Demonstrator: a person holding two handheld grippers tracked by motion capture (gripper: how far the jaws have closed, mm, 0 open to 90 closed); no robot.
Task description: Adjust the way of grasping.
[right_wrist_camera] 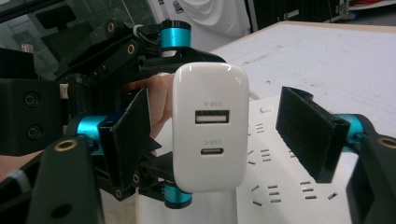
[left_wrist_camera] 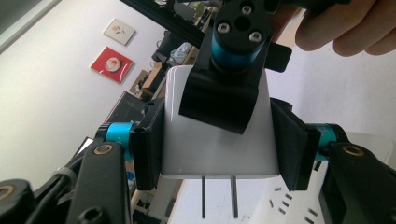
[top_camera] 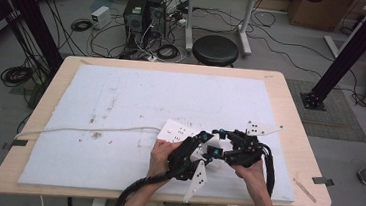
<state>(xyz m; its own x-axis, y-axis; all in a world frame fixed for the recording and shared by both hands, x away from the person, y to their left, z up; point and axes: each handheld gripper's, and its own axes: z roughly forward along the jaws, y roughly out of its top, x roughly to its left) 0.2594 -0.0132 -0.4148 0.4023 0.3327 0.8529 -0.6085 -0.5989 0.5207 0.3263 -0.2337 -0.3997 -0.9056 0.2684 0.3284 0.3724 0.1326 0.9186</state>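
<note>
While the left gripper clamps the white charger at frame centre, its jaws press both sides. The right gripper stands open around the charger, jaws apart from it, above the power strip.

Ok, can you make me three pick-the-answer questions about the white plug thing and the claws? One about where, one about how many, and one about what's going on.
1. Where does the power strip lie?
A. on the white mat
B. on the floor
C. on the stool

2. How many metal prongs does the charger have?
A. one
B. two
C. four

3. What is the left claw doing?
A. hanging open
B. shut on the charger
C. shut on a cable

Answers:
1 A, the strip rests flat on the mat in the high view.
2 B, two prongs stick out of its end in the left gripper view.
3 B, its two black pads press the charger's opposite sides.
</note>
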